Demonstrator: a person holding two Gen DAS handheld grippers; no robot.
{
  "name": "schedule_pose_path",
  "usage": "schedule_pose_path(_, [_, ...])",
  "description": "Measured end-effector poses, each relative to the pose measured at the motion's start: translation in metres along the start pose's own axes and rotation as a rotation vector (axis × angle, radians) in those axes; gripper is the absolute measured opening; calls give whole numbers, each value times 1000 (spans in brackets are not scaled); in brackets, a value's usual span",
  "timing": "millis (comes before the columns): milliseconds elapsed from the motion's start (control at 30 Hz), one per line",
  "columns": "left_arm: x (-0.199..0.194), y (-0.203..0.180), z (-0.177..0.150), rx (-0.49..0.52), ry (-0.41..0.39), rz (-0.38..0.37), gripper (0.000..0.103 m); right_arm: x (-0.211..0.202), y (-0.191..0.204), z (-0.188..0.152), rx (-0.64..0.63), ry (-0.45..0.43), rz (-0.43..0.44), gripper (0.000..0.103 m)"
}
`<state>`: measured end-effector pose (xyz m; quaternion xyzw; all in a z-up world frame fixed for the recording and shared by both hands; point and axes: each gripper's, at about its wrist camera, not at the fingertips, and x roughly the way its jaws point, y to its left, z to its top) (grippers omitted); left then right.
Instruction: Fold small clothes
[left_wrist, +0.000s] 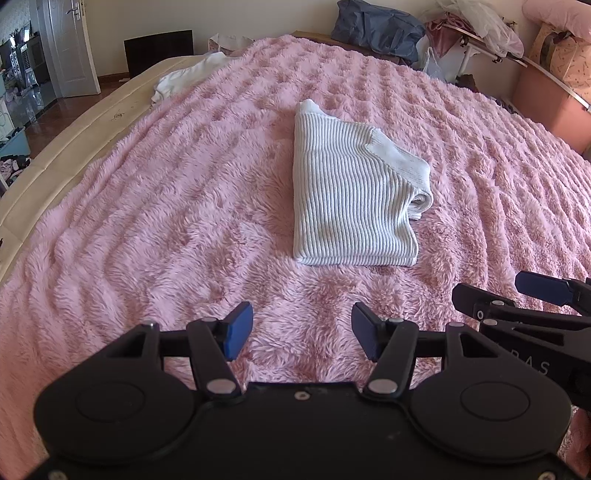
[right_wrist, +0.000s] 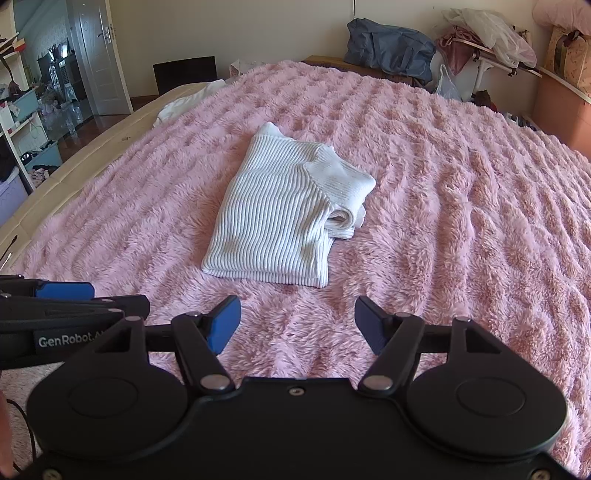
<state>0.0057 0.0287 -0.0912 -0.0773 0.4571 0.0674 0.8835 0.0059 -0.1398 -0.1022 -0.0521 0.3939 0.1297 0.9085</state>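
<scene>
Lying folded near the middle of the fluffy pink bed, the white ribbed knit sweater looks soft, light and floppy, best pinched at its near corners, while the left gripper and right gripper hover before it, jaws wide apart and empty.

A bed carries a fluffy pink blanket spread over most of it. A folded white ribbed sweater lies flat in the middle of the blanket, and another white garment sits crumpled at the far edge
</scene>
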Motion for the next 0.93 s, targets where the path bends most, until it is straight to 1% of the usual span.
schedule_pose_path(333, [3,-2,1,9,2,-7,63,2,-2,0,3,5,1,70])
schedule_pose_path(467, [4,-1,2,11,-24,-5,63,4,-3,-1,4,8,0,70])
schedule_pose_path(533, [3,-2,2,27,-35,-3,63,5,-4,-2,6,11,-2,70])
schedule_pose_path(667, [5,-2,2,25,-29,-13,63,6,-5,-2,7,13,-4,70])
schedule_pose_path(867, [6,-1,1,19,-43,-24,63,7,-5,-2,8,16,-5,70])
schedule_pose_path(933, [6,-1,2,24,-35,-16,63,8,-6,-2,9,16,-5,70])
